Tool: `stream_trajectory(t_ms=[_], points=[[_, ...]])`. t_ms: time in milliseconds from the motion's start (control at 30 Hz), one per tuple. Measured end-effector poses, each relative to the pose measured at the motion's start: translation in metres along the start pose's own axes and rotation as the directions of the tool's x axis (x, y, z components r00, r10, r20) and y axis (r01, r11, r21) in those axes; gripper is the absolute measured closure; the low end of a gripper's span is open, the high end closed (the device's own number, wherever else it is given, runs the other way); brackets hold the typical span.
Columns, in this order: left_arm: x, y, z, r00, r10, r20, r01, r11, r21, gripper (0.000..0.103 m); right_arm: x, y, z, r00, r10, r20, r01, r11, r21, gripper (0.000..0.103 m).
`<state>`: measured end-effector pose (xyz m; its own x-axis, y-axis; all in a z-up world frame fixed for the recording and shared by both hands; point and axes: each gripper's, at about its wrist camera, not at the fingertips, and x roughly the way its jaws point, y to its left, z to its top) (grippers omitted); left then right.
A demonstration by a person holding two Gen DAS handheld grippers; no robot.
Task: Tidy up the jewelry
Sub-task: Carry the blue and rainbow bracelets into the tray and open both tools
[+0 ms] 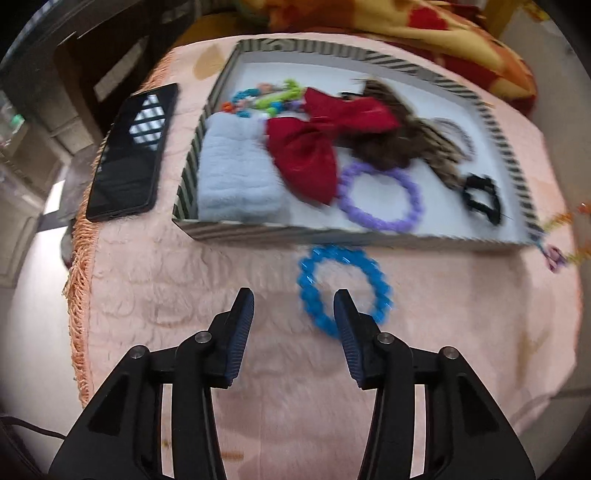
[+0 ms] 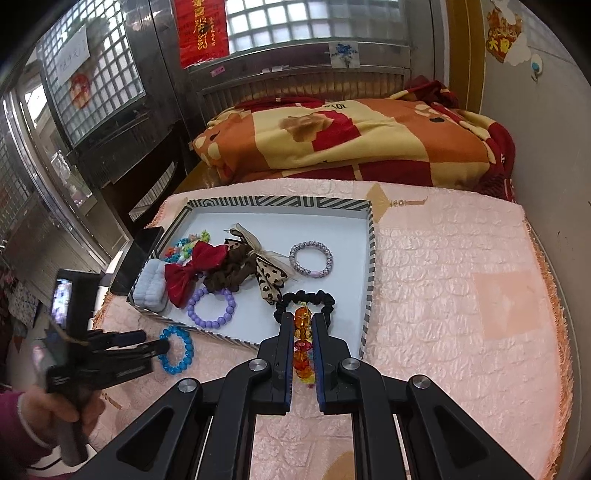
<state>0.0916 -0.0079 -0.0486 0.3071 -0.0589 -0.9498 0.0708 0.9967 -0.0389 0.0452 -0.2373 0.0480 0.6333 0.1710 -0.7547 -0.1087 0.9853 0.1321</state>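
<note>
Two grippers: left gripper (image 1: 293, 301) jaws part-open, empty, beside the blue bracelet (image 1: 343, 290) at the tray's (image 1: 332, 236) six o'clock; right gripper (image 2: 300, 326) jaws clamp the orange beads (image 2: 303, 343) for placement, we judge.

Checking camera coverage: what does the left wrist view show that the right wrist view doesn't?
Left wrist only: the left claw from behind, open, one finger over the blue bead bracelet; the phone seen screen-up.

Right wrist only: the right claw shut on an orange bead strand; the hand carrying the left claw; the folded blanket; the barred window.

Both: the striped tray, red bow, purple bead bracelet, black scrunchie and pink cloth.
</note>
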Motion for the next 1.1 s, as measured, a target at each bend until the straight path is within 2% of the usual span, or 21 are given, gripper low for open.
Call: stream_trajectory(t_ms=[100, 133, 167, 200, 267, 400, 700, 933, 1100], points=[[0.013, -0.005, 0.003, 0.999, 0.036, -0.004, -0.036, 0.999, 0.0, 0.059, -0.004, 0.0, 0.001, 1.0, 0.005, 0.007, -0.005, 1.0, 0.002, 0.095], [0.012, -0.007, 0.002, 0.999, 0.045, 0.017, -0.046, 0.999, 0.007, 0.06, -0.005, 0.001, 0.001, 1.0, 0.007, 0.009, -0.007, 1.0, 0.001, 0.095], [0.012, -0.011, 0.002, 0.999, 0.04, 0.02, -0.04, 0.999, 0.021, 0.069, -0.006, 0.001, 0.002, 1.0, 0.009, 0.011, -0.009, 1.0, -0.001, 0.095], [0.012, -0.014, 0.002, 0.999, 0.03, 0.02, -0.031, 0.999, 0.034, 0.087, -0.007, 0.002, 0.002, 1.0, 0.011, 0.013, -0.011, 1.0, -0.004, 0.095], [0.01, -0.018, 0.001, 1.0, 0.025, 0.011, -0.026, 0.998, 0.062, 0.095, -0.008, 0.003, 0.004, 1.0, 0.017, 0.016, -0.017, 1.0, -0.006, 0.095], [-0.002, -0.014, -0.001, 0.998, -0.058, -0.014, 0.058, 0.997, 0.059, 0.096, -0.008, 0.004, 0.007, 0.999, 0.03, 0.02, -0.03, 1.0, -0.006, 0.095], [-0.077, -0.013, 0.016, 0.988, -0.12, 0.101, 0.11, 0.989, 0.101, 0.096, -0.006, 0.013, 0.02, 0.998, 0.058, 0.032, -0.057, 0.998, -0.035, 0.095], [-0.108, -0.008, 0.044, 0.977, -0.122, 0.173, 0.101, 0.987, 0.124, 0.096, 0.006, 0.016, 0.032, 0.998, 0.062, 0.014, -0.061, 0.997, -0.043, 0.095], [-0.111, -0.013, 0.065, 0.973, -0.101, 0.207, 0.073, 0.988, 0.139, 0.096, 0.016, 0.017, 0.044, 0.998, 0.055, 0.01, -0.055, 0.998, -0.039, 0.095]])
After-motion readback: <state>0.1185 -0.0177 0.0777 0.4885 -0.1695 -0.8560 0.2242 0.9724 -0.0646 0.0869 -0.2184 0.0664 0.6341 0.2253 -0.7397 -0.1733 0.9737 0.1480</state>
